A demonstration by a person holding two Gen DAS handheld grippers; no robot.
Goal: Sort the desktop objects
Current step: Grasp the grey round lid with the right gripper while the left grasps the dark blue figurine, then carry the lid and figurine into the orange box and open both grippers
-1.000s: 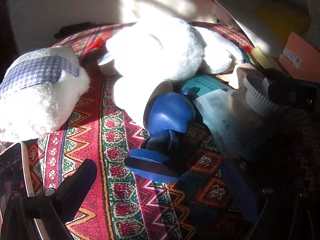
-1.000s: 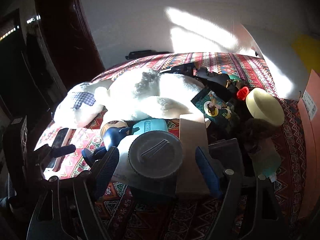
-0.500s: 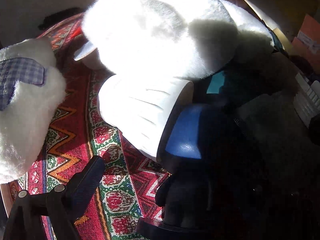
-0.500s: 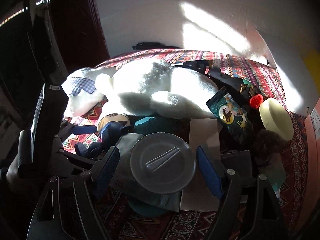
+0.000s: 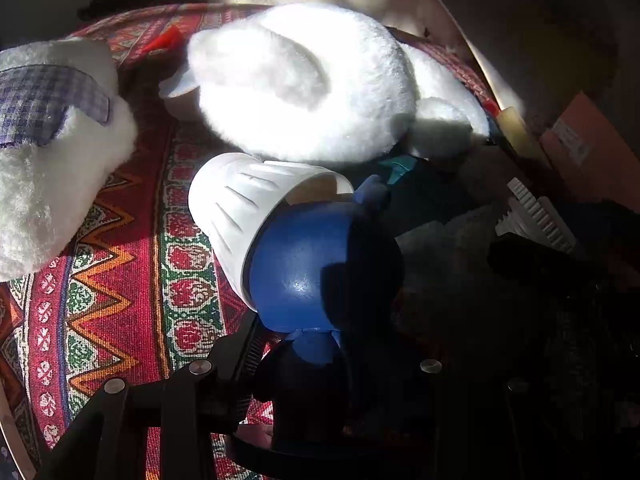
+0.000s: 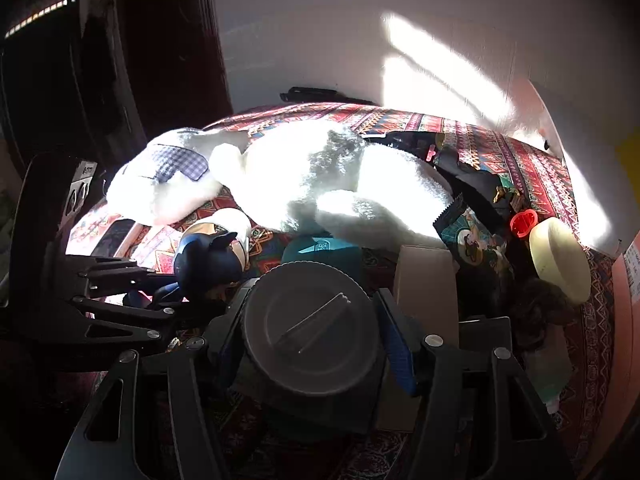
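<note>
The blue figurine [image 5: 304, 276], hard and glossy, is clasped at its narrow neck by the left gripper [image 5: 308, 352]; the ribbed-lid jar [image 6: 312, 332], rigid, is pinched by the right gripper [image 6: 312, 336], mid-table.

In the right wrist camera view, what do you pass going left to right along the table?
Blue figurine → grey round lid → tan card → red cap → pale yellow disc.

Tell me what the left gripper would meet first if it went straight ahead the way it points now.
Most likely the blue figurine: its body already sits between the left gripper's fingers, with its round head directly ahead. Behind that lies the white cup, then the white plush toy. Depth is unclear.
</note>
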